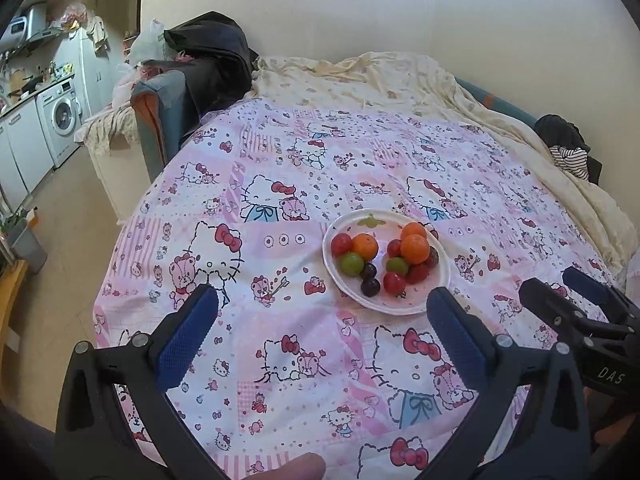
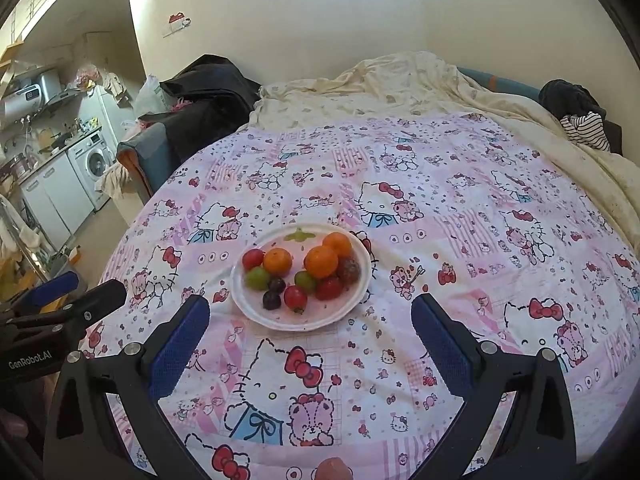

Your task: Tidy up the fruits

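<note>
A white plate (image 1: 412, 304) sits on the pink Hello Kitty bedspread (image 1: 280, 208), also in the right wrist view (image 2: 256, 312). It holds three oranges (image 1: 415, 249), red tomatoes (image 1: 394, 282), green grapes (image 1: 352, 264), dark plums (image 1: 370, 286) and a strawberry. My left gripper (image 1: 322, 308) is open and empty, just short of the plate. My right gripper (image 2: 310, 316) is open and empty, its fingers to either side of the plate's near edge. The right gripper also shows at the right edge of the left wrist view (image 1: 560, 292).
A cream blanket (image 1: 380, 76) is bunched at the bed's far end. Dark clothes (image 1: 208, 52) lie on a sofa at the back left, striped clothing (image 1: 570, 156) at the right. A kitchen with a washing machine (image 1: 60, 116) lies far left.
</note>
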Available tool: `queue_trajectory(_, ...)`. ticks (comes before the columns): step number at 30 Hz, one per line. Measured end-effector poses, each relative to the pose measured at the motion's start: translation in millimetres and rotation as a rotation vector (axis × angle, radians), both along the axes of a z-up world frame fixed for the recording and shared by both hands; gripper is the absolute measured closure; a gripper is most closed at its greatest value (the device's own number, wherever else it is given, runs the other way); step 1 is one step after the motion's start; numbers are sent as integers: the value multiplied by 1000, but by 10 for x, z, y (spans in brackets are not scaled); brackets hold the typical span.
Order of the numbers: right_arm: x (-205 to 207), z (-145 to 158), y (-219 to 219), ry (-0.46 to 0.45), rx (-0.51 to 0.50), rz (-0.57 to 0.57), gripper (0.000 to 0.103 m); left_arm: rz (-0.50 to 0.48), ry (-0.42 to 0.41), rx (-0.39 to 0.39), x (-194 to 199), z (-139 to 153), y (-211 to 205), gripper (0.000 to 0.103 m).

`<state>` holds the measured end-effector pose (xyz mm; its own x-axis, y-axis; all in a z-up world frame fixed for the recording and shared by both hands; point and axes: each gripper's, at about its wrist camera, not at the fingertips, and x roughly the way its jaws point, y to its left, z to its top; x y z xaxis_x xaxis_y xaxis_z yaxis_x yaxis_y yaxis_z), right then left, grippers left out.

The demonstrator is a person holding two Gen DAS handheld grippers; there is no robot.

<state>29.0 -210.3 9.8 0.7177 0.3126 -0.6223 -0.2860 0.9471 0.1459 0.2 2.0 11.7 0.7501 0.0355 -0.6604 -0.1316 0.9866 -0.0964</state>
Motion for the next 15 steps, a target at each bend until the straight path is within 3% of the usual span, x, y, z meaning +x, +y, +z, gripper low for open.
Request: queue_trajectory(15, 4, -7, -15, -4, -11, -3, 0, 3, 0, -3, 0, 10, 15, 0)
